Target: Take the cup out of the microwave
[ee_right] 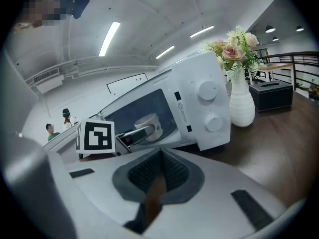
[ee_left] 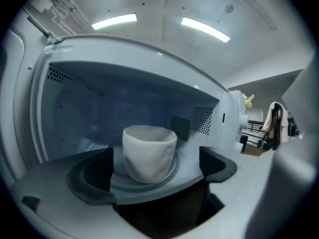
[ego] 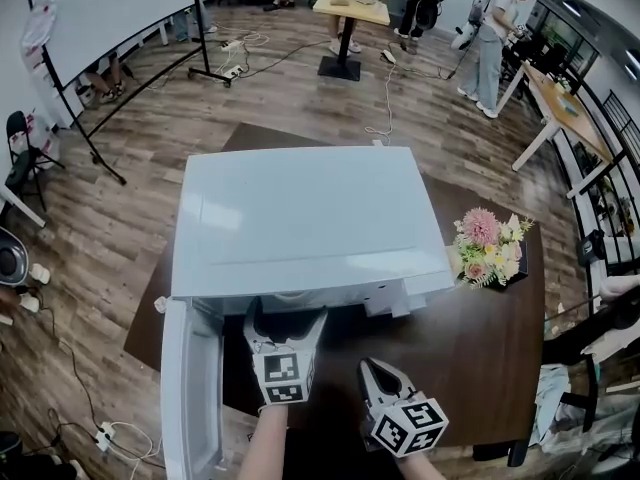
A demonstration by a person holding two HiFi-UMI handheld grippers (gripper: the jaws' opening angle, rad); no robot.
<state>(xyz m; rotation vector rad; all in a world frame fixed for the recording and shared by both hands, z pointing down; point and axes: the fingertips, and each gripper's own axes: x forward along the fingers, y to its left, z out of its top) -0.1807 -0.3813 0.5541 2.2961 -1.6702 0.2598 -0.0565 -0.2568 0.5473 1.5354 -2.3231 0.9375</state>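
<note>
Table (ego: 490, 353): dark brown wood; it carried the microwave oven and a vase of flowers.
Microwave oven (ego: 300, 218): white, with two dials on its front panel; its cavity faced the person.
Door (ego: 186, 398): swung fully open at the left of the cavity.
Left gripper (ego: 284, 343): pushed into the mouth of the cavity, jaws spread wide and clamped on nothing. Its dark pads (ee_left: 92, 178) stood one on each side of the cup, with a clear gap on both sides.
Right gripper (ee_right: 158, 176): held outside the oven, over the table in front of the dial panel. Its jaws were pressed together with nothing between them, well apart from the cup.
Vase of flowers (ee_right: 241, 101): white vase with pink and cream blooms, just beside the oven's right side.
Turntable (ee_left: 173, 172): round plate on the cavity floor, under the cup.
Cup (ee_left: 148, 151): white, upright on the turntable inside the cavity, centred between the left gripper's open jaws at their tips and touching neither.
</note>
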